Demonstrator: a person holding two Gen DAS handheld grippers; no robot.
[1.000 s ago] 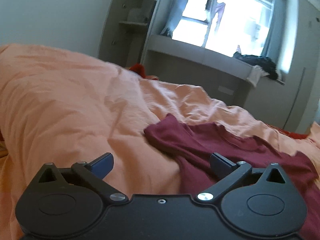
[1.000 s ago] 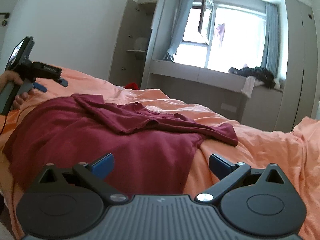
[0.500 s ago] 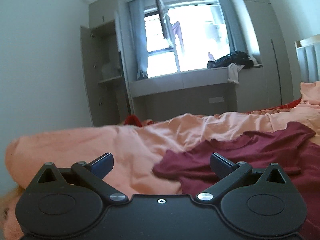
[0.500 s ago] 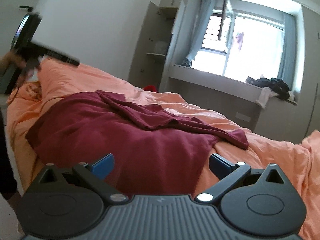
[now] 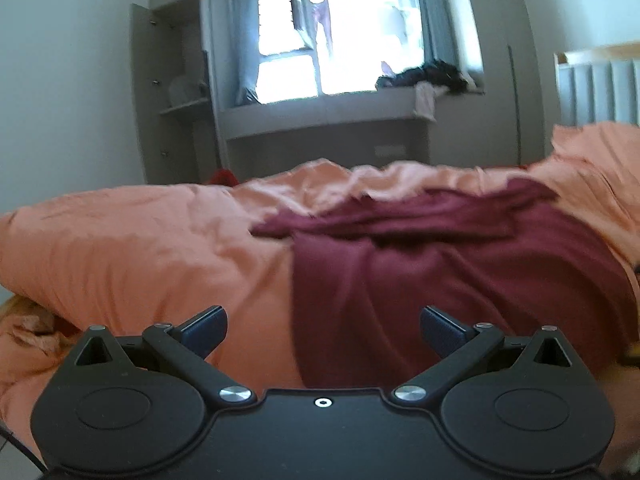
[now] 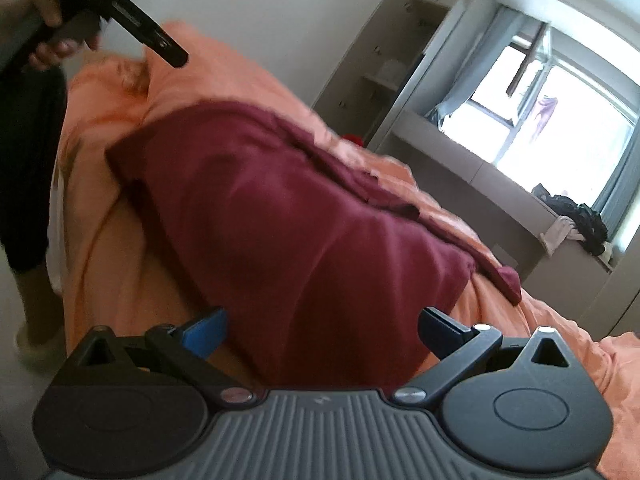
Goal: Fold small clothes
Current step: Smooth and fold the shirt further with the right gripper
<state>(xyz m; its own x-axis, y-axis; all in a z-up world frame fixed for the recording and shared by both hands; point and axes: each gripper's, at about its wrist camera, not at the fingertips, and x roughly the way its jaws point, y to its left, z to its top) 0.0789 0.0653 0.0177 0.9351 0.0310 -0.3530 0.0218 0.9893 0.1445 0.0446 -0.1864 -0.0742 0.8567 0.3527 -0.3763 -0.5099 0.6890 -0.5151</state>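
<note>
Grippers both backed off just now: left gripper (image 5: 322, 330) and right gripper (image 6: 320, 330) hang spread and empty over the duvet's (image 5: 140, 248) near edge, maroon shirt (image 5: 440, 272) unfolded, so no fold's started.

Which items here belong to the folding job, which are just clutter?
Job:
- dark red cotton garment, spread on the orange duvet
- left claw, open
- right claw, open

Clutter:
- dark clothes pile on the window ledge
- small red item beyond the bed
- grey open wardrobe
</note>
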